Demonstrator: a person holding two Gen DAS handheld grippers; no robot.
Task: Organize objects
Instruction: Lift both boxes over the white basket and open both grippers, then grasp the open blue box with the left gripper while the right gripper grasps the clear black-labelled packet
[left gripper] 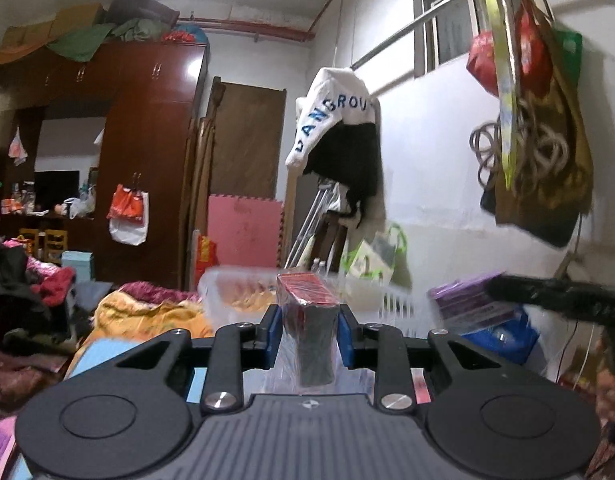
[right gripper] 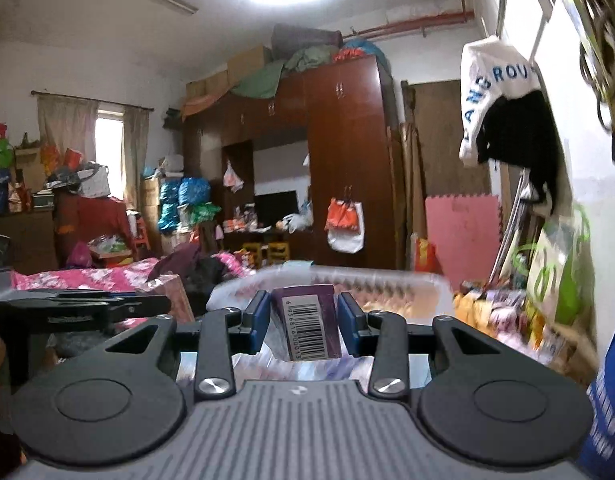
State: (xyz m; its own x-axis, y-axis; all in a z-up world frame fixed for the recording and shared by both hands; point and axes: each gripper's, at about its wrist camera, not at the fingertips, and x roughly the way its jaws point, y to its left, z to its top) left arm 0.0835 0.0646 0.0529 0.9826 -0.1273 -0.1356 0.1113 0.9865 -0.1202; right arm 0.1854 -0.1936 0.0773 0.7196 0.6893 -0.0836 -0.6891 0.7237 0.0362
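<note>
Left gripper (left gripper: 309, 330) clamped on red box (left gripper: 307, 304), pads pressing both sides. Right gripper (right gripper: 303, 320) clamped on purple box (right gripper: 305, 320), barcode up. Clear bin (right gripper: 387, 280) just beyond.

Black left gripper (left gripper: 309, 330) (blue pads, silver screws).

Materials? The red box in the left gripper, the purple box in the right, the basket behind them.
Red box: likely cardboard in glossy clear film; glare and film wrinkles show.
Purple box: printed card, slight sheen; barcode label, sharp folded edges.
Basket: looks like translucent whitish plastic; slotted walls, light passes through.
</note>
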